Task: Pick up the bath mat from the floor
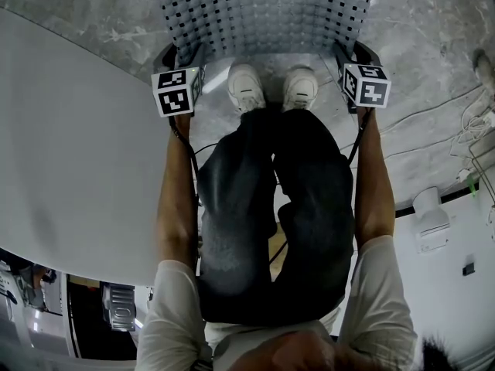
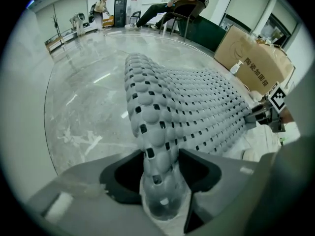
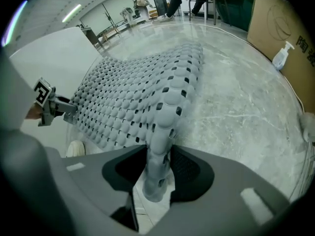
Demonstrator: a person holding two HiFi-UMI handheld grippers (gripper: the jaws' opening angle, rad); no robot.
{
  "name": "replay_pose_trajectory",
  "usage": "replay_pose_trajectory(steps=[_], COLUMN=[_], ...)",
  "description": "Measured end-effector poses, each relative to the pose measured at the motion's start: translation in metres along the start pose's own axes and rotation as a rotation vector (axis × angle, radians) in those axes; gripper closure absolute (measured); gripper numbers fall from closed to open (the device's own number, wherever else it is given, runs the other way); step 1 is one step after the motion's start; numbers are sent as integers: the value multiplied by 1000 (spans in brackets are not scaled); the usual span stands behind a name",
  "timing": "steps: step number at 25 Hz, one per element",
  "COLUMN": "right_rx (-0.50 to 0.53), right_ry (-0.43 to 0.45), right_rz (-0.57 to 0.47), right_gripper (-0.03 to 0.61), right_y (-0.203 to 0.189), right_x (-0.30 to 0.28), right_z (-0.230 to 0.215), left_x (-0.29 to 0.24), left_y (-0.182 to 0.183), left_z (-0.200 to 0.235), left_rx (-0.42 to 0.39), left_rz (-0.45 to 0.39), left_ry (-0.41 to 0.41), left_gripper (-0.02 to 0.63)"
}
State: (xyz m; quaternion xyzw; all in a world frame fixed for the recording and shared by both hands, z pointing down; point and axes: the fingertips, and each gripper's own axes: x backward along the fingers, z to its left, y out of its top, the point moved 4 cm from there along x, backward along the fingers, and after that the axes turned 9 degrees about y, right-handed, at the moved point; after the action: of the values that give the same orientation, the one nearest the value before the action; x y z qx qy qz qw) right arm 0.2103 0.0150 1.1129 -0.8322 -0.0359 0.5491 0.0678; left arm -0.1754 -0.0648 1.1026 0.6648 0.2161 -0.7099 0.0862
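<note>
**Head view.** Bath mat (image 1: 263, 14): grey, holed, on the marble floor (image 1: 69, 6) ahead of the shoes (image 1: 246, 87). Its long axis seems to run straight away from the person. Left gripper (image 1: 188, 55) and right gripper (image 1: 346, 55) are at its near corners.

**Left gripper view.** Jaws are closed on a bunched near-corner fold of the mat. The far end lies flat.

**Right gripper view.** Jaws are pinched on the opposite corner fold.

**Risk.** Both grips are shallow. The soft mat's sagging weight could pull a corner free, or a shoe could tread on its edge.
</note>
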Motion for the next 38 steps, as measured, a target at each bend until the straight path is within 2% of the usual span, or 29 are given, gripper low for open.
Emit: replay_pose_trajectory(steps=[5,9,17,38], right_rx=[19,12,43,126], right_ry=[33,38,34,35], right_rz=[-8,-20,-36,-36], right_gripper=[447,481,530,540], right_y=[5,10,23,54], right_x=[-2,-5,13,76], right_z=[10,19,23,42], left_x=[9,10,21,75], left_y=[6,8,11,29], left_z=[-3,-4,-16,-35], left_rx=[-27,-34,-13,4], left_rz=[-33,-43,-46,-30], left_ry=[9,-8,-39,-80], left_gripper=[501,564,568,571])
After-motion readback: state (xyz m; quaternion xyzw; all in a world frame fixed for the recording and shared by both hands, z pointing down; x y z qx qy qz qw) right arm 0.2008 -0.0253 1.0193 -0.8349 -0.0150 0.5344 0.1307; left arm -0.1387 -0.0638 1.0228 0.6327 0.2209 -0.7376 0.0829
